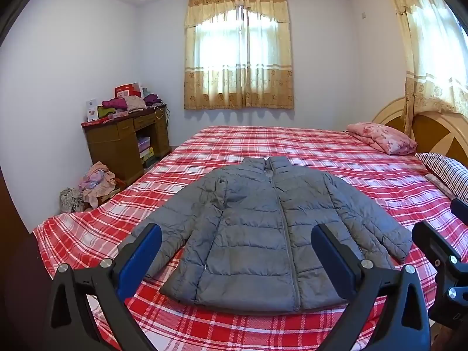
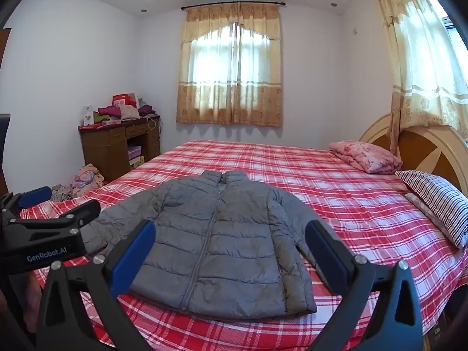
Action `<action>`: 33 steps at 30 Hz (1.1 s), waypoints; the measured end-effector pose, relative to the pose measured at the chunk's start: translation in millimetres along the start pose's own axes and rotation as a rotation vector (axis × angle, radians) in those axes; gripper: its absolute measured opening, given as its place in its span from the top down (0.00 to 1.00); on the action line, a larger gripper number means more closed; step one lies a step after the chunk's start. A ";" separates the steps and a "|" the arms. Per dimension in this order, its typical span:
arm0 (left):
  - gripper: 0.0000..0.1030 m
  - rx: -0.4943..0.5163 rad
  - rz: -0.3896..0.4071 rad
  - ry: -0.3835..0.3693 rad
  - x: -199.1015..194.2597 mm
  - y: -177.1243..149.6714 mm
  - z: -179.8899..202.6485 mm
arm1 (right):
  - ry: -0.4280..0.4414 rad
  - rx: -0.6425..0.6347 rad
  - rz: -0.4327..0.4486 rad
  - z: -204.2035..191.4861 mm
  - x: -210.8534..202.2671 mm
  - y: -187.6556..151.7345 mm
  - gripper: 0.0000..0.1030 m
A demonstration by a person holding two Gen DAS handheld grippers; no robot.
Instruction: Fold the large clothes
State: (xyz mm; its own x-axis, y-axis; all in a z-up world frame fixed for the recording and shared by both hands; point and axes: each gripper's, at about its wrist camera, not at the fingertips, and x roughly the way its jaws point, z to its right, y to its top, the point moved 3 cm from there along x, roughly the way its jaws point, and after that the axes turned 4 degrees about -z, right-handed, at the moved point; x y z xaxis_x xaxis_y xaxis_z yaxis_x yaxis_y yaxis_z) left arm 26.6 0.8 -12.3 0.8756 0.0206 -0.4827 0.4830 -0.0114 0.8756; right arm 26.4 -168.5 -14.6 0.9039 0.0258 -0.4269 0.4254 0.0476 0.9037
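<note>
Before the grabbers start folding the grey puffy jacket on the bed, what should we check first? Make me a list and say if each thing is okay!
1. Jacket lies flat, front up, on the bed: ok.
2. Zipper closed: looks closed nearly up to the collar, ok.
3. Both sleeves spread out to the sides, not tucked under: ok.
4. Left gripper open and empty: ok.
5. Right gripper open and empty: ok.
6. Room on the bed around the jacket: ok; the pink folded blanket and the striped pillow lie apart, by the headboard.
</note>
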 end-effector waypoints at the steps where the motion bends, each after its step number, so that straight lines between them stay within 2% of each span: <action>1: 0.01 -0.001 0.001 0.003 0.6 0.0 1.6 | -0.001 -0.001 0.009 0.1 -0.3 -0.1 0.00; 4: 0.01 -0.003 0.001 0.000 -2.2 0.7 12.7 | -0.001 0.002 0.010 0.7 0.3 -0.4 0.00; 11: 0.01 -0.019 0.000 -0.020 2.3 -0.2 -2.5 | 0.005 0.007 0.005 -3.4 2.9 -3.3 0.00; 33: 0.01 -0.014 0.001 -0.002 6.9 -1.0 -6.9 | 0.019 0.006 -0.021 -4.7 12.7 -12.8 0.00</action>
State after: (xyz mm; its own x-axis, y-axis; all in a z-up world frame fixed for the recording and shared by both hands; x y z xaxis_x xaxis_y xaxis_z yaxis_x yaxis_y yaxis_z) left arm 32.1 7.9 -16.3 0.8760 0.0183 -0.4819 0.4820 0.0028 0.8762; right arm 32.3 -164.1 -31.8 0.8938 0.0439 -0.4464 0.4447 0.0426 0.8947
